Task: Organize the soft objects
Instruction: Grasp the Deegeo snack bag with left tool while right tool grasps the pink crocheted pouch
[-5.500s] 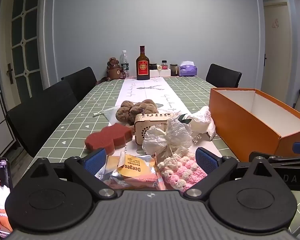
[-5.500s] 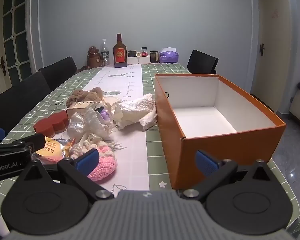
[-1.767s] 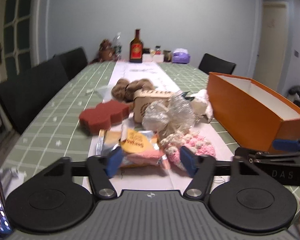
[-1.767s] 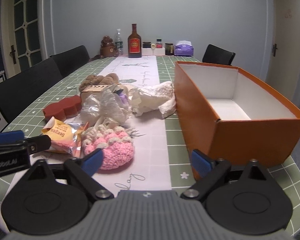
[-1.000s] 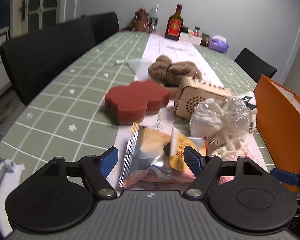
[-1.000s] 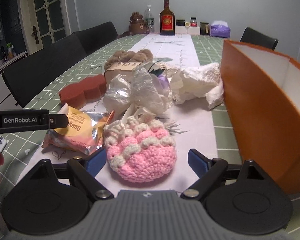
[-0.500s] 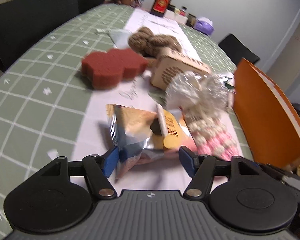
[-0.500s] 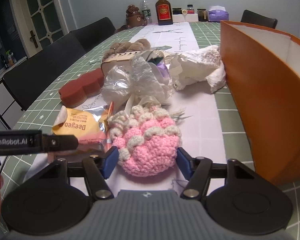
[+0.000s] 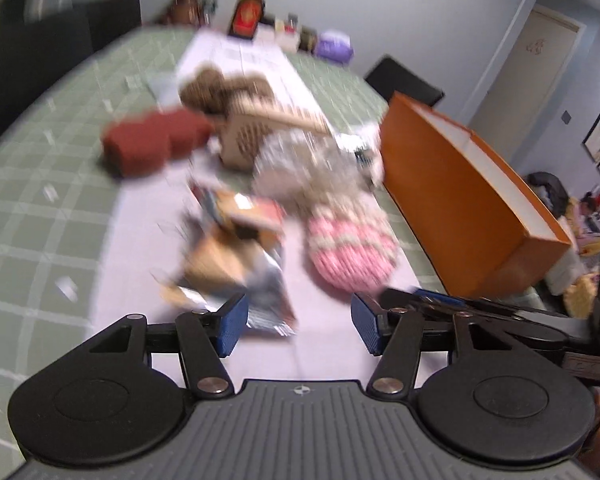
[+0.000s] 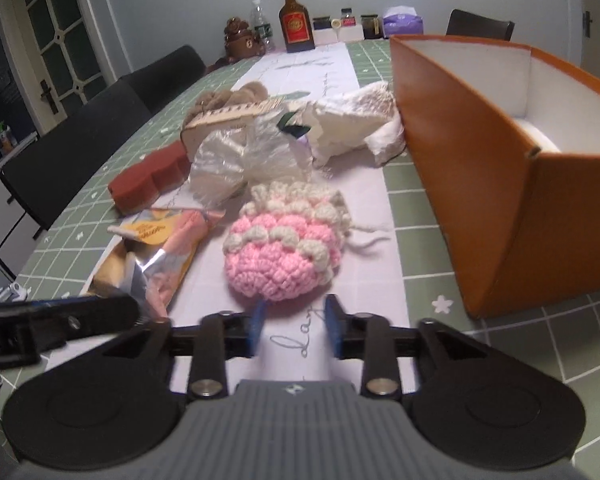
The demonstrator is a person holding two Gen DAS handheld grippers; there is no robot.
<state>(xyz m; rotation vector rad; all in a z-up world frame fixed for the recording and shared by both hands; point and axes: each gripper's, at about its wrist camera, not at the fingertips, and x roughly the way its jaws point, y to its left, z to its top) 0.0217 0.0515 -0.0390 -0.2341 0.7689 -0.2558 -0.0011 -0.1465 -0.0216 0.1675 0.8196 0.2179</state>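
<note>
- Now the right gripper (image 10: 293, 326) has its jaws much narrower than a second ago; they have just been closing, with the near edge of the pink crochet pouch (image 10: 282, 250) just ahead of the pads, and whether they pinch it I cannot tell.
- The left gripper (image 9: 298, 324) has closed a little too, yet stands open; the foil snack packet's (image 9: 236, 256) corner lies beside its left pad, not pressed.
- Orange cardboard box (image 10: 512, 152), open-topped with a white inside, stands right of the right gripper, nearer and larger than half a second ago.
- Beyond the pouch: crinkled clear plastic wrap (image 10: 240, 160), a white knitted cloth (image 10: 360, 120), a dark red lobed sponge (image 10: 150, 178).
- Underneath, a green checked tablecloth (image 10: 480, 360) with a pale runner; a brown bottle (image 10: 296, 24) stands at the far end by a grey wall.
- Left view is motion-blurred.
</note>
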